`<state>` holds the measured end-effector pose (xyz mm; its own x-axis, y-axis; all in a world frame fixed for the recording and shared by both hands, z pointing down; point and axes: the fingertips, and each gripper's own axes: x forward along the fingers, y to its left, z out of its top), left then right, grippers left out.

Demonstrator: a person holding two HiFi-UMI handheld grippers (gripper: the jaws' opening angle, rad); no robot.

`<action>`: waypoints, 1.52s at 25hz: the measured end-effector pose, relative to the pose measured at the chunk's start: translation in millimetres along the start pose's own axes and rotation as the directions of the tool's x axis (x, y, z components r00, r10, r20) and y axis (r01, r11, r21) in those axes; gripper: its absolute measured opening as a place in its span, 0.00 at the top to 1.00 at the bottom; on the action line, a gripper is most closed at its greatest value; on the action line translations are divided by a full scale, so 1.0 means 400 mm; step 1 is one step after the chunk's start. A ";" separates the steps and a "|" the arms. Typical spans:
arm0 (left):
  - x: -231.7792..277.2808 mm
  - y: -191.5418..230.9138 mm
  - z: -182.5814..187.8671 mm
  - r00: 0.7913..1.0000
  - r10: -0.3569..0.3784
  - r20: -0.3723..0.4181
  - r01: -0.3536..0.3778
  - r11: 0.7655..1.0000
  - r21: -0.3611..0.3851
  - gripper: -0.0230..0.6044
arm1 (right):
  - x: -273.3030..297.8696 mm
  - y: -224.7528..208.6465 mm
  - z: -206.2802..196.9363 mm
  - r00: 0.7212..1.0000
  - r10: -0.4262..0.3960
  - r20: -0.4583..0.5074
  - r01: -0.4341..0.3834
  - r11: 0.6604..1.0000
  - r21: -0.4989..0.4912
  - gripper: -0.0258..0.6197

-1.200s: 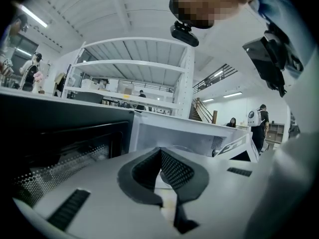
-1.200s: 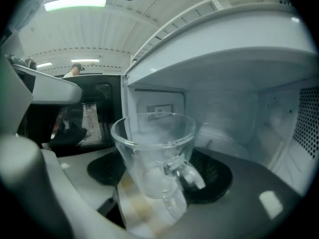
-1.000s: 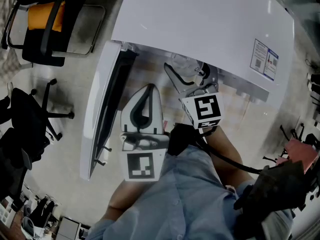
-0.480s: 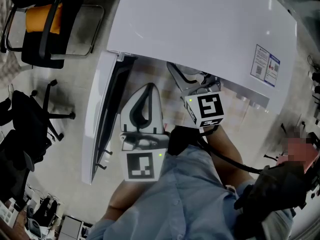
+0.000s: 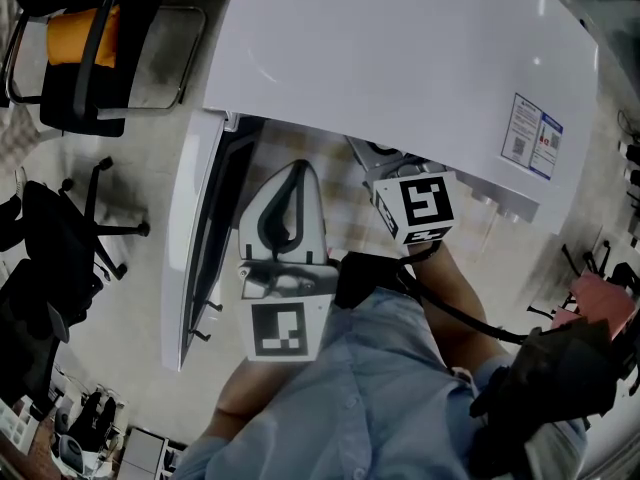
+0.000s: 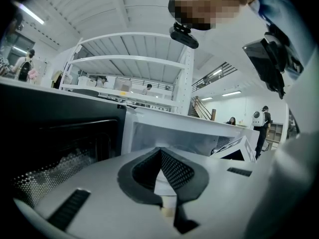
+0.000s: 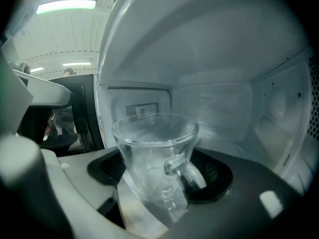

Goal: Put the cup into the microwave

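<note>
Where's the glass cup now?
In the right gripper view, the cup is held in the jaws of the right gripper, at the mouth of the open microwave.

Your microwave (image 5: 400,58) sits on a pale wood-look tabletop (image 5: 345,203), its door (image 5: 190,238) open over the speckled floor (image 5: 130,298). Chairs (image 5: 85,88) stand on that floor.

At microwave (image 5: 400,58) opening, cup (image 7: 157,153) in right tool (image 7: 160,180); door (image 5: 200,238) to the left.

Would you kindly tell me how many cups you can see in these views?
1. A clear glass cup sits between the jaws of the right hand-held gripper, at the open microwave's mouth. The left hand-held gripper holds none; others may be hidden.
</note>
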<state>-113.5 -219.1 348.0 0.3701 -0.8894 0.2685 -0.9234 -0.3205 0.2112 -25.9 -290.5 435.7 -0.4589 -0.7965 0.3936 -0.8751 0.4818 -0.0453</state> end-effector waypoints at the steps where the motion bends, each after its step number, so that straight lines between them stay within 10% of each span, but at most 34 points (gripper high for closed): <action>1: 0.000 0.000 0.000 1.000 0.000 0.000 0.000 1.000 0.000 0.95 | 0.000 -0.001 0.000 1.000 -0.001 0.003 0.001 1.000 -0.004 0.40; 38: -0.159 -0.139 0.012 0.998 -0.007 0.055 0.006 0.999 0.031 0.95 | -0.261 0.032 -0.037 0.998 -0.067 0.004 0.067 0.998 -0.003 0.37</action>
<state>-86.2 -146.2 314.5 0.3708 -0.9035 0.2149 -0.9240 -0.3356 0.1831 13.2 -195.9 407.8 -0.4002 -0.8284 0.3919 -0.9034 0.4285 -0.0166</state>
